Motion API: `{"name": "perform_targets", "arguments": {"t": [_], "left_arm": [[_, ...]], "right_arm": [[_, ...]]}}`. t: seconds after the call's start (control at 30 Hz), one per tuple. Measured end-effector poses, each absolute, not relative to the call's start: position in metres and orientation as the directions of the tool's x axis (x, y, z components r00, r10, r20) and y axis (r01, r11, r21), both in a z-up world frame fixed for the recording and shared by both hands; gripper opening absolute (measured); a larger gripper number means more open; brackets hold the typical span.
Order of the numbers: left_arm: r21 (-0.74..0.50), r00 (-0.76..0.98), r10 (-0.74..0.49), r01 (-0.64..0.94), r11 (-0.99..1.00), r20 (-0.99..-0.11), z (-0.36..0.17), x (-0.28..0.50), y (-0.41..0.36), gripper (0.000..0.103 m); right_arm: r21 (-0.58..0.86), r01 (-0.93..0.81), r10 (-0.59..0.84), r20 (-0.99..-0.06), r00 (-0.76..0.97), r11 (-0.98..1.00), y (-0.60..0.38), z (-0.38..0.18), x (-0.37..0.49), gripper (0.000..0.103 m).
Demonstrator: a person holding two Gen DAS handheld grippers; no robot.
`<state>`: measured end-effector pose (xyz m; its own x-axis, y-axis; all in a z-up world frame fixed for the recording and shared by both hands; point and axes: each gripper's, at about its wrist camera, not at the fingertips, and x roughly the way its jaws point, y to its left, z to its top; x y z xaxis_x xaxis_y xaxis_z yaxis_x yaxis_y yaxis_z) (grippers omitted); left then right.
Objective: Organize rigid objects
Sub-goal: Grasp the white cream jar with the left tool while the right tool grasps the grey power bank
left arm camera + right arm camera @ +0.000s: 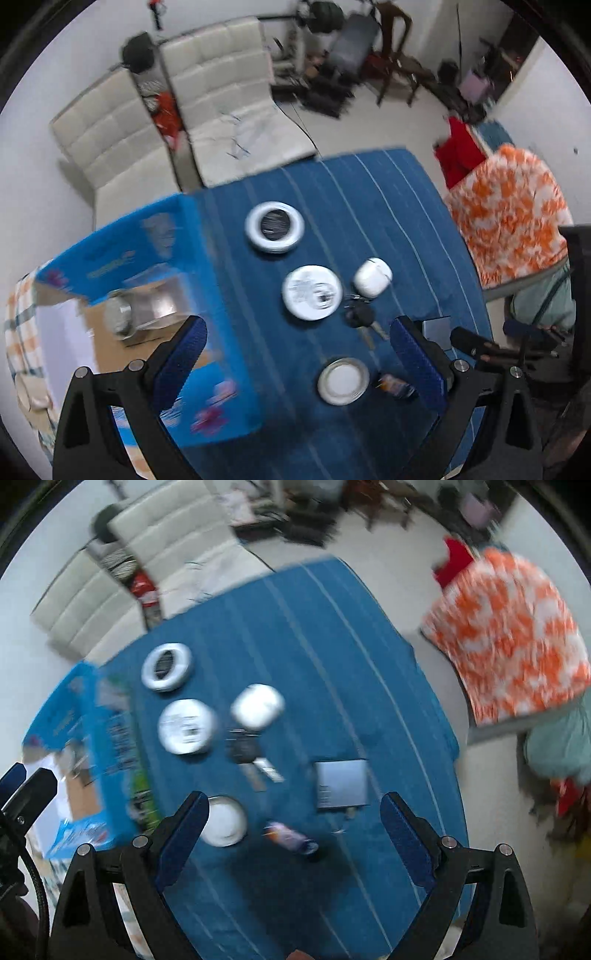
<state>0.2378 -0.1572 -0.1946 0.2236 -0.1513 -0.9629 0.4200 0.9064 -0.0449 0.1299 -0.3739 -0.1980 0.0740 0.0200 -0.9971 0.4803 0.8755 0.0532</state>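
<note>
On the blue striped cloth (369,192) lie a white ring-shaped disc with a dark centre (274,227), a flat white round disc (312,291), a white earbud case (372,277), a black key (360,317), a silver-rimmed white lid (343,380), a small purple tube (395,386) and a grey square box (341,783). An open blue cardboard box (147,280) stands at the left with a metal item (122,317) inside. My left gripper (299,362) is open above the lid. My right gripper (295,838) is open above the tube (291,836).
Two white padded chairs (207,107) stand beyond the table. An orange-and-white patterned cloth (513,218) lies at the right. Clutter and a wooden chair (395,55) fill the far floor. The right gripper also shows in the left wrist view (491,350).
</note>
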Motion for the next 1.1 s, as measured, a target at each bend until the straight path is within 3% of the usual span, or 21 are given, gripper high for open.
{"name": "perform_targets", "arguments": {"t": [0.23,0.5,0.57,0.63,0.73,0.83,1.03,1.07,1.1], "left_arm": [[-0.029,0.049,-0.053,0.402,0.915,-0.997,-0.280,0.276,-0.205,0.102],[-0.013,-0.058,0.009,0.372,0.928,-0.998,-0.333,0.295,-0.211,0.102],[-0.005,-0.068,0.022,0.376,0.927,-0.997,-0.342,0.294,-0.212,0.097],[-0.011,-0.083,0.021,0.367,0.930,-0.996,-0.349,0.295,-0.212,0.080],[0.019,-0.073,0.050,0.372,0.928,-0.996,-0.358,0.294,-0.212,0.067],[0.015,-0.068,0.042,0.366,0.931,-0.997,-0.363,0.294,-0.214,0.066],[0.025,-0.032,0.039,0.368,0.930,-0.999,-0.362,0.287,-0.216,0.066],[0.026,-0.026,0.038,0.364,0.931,-0.999,-0.360,0.280,-0.214,0.066],[0.027,-0.023,0.038,0.363,0.931,-0.999,-0.358,0.275,-0.211,0.066]], "right_arm": [[0.092,0.555,0.108,-0.994,0.005,0.827,-0.416,-0.270,0.128,0.096],[0.132,0.570,0.190,-0.981,-0.043,0.811,-0.428,-0.314,0.134,0.096],[0.130,0.573,0.195,-0.979,-0.053,0.809,-0.430,-0.320,0.133,0.096],[0.129,0.571,0.201,-0.977,-0.065,0.811,-0.431,-0.326,0.132,0.096],[0.128,0.571,0.209,-0.975,-0.079,0.811,-0.432,-0.335,0.129,0.096],[0.126,0.569,0.214,-0.973,-0.090,0.812,-0.429,-0.342,0.127,0.096],[0.058,0.541,0.149,-0.981,-0.126,0.839,-0.419,-0.354,0.127,0.080],[0.049,0.535,0.135,-0.983,-0.122,0.844,-0.417,-0.352,0.128,0.076],[0.037,0.526,0.112,-0.987,-0.113,0.850,-0.414,-0.349,0.129,0.065]]}}
